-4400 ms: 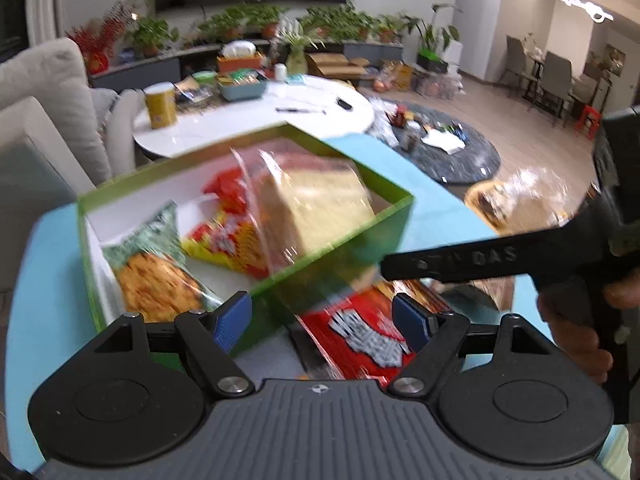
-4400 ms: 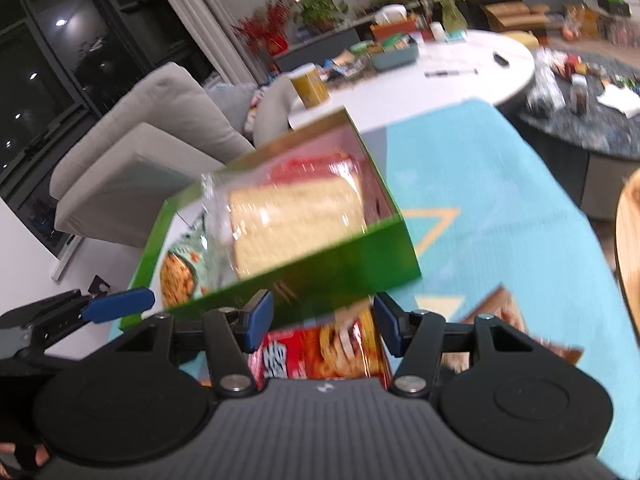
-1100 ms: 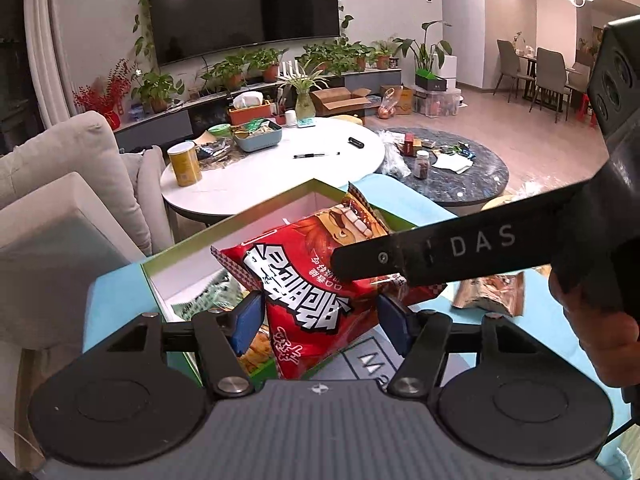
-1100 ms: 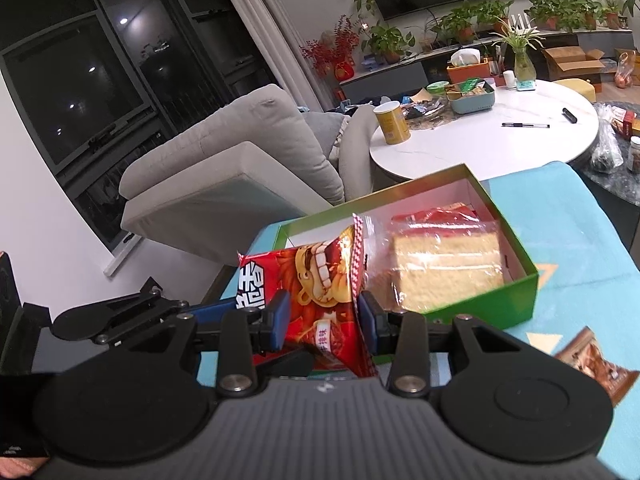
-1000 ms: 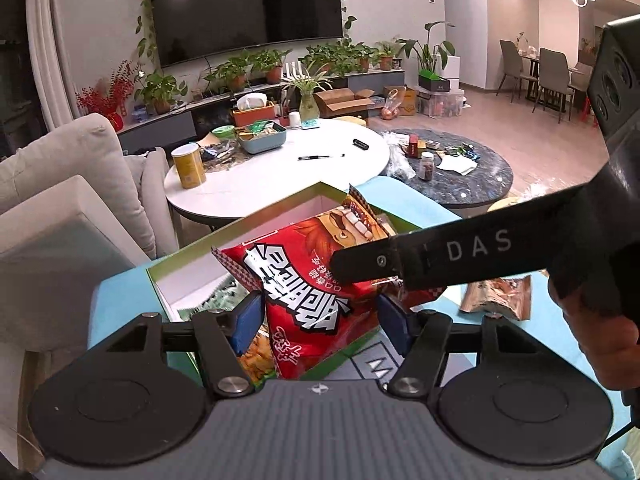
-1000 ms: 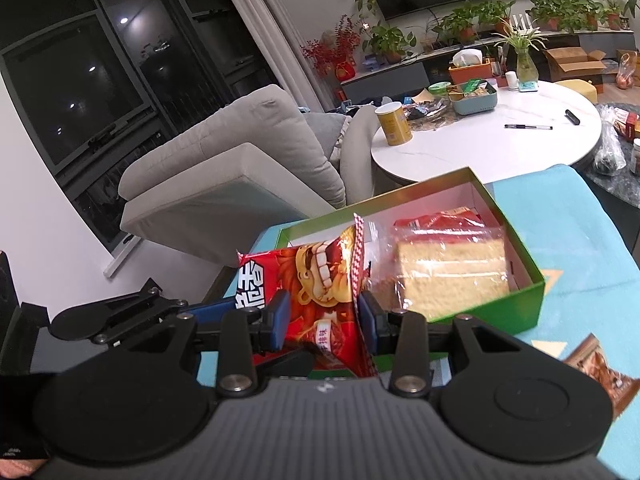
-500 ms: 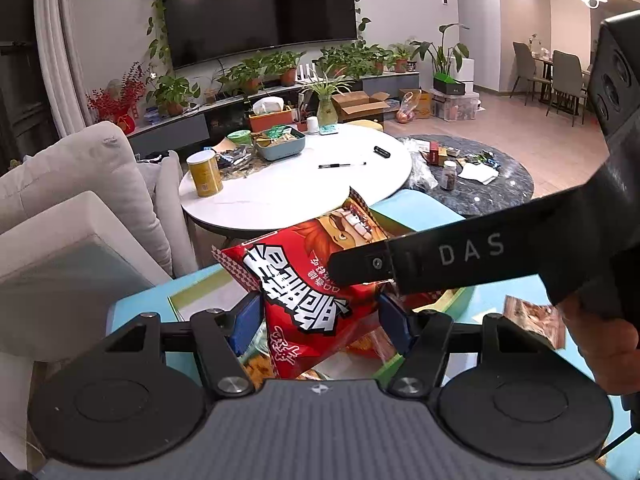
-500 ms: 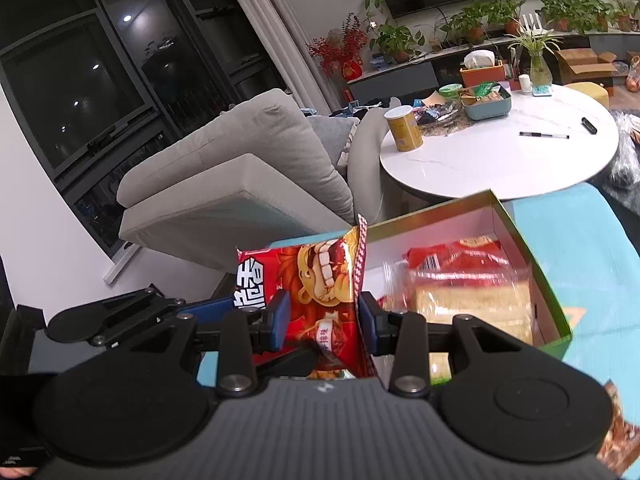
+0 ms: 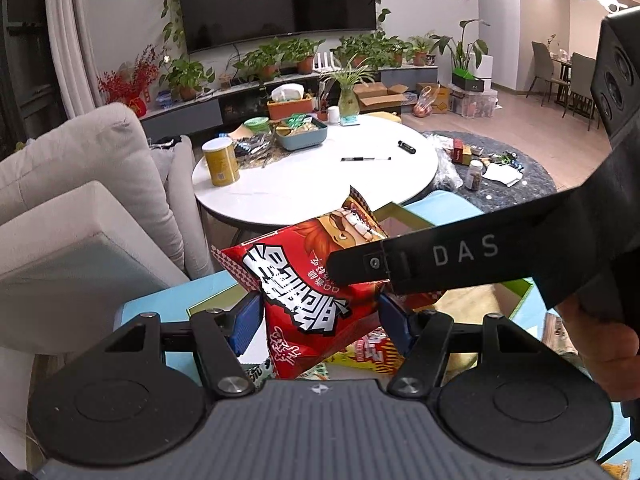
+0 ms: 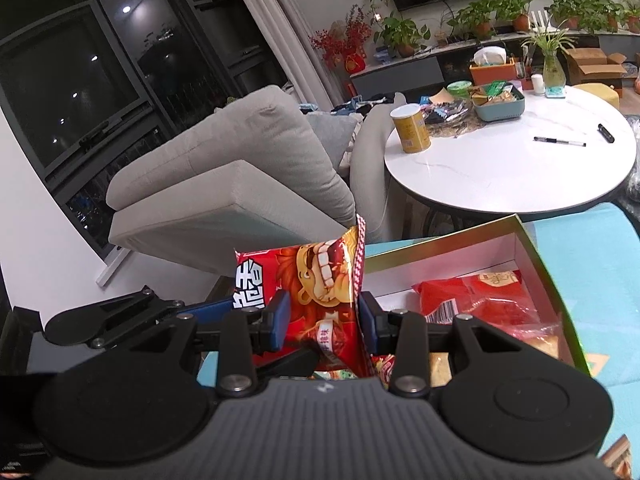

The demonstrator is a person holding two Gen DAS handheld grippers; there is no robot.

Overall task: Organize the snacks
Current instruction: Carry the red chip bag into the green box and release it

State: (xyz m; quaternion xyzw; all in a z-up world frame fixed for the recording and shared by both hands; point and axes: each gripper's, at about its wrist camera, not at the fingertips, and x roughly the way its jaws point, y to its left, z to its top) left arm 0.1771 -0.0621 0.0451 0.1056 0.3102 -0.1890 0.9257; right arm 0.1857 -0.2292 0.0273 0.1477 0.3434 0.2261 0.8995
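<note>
The red bag [image 9: 304, 292] hangs in the air over the near part of the green box [image 10: 540, 264], clamped from two sides: the right gripper [image 10: 322, 322] has its jaws narrow and pinched on the bag's sealed edge, and the left gripper [image 9: 320, 320] grips its body with the jaws partly apart, pads against the film. In the left view the right gripper's finger crosses in front of the bag.

The box stands on the teal table [image 10: 600, 240] and already holds several snacks: a second red pack [image 10: 480, 296], a wrapped cake [image 10: 548, 344] and bits of other packets below. So the sorting looks well under way; this bag is not yet set down, and at least one brown packet [image 9: 558, 332] lies outside on the table.

Both grippers point forward and somewhat down toward the box, side by side; a hand [image 9: 600, 344] holds the right one.
</note>
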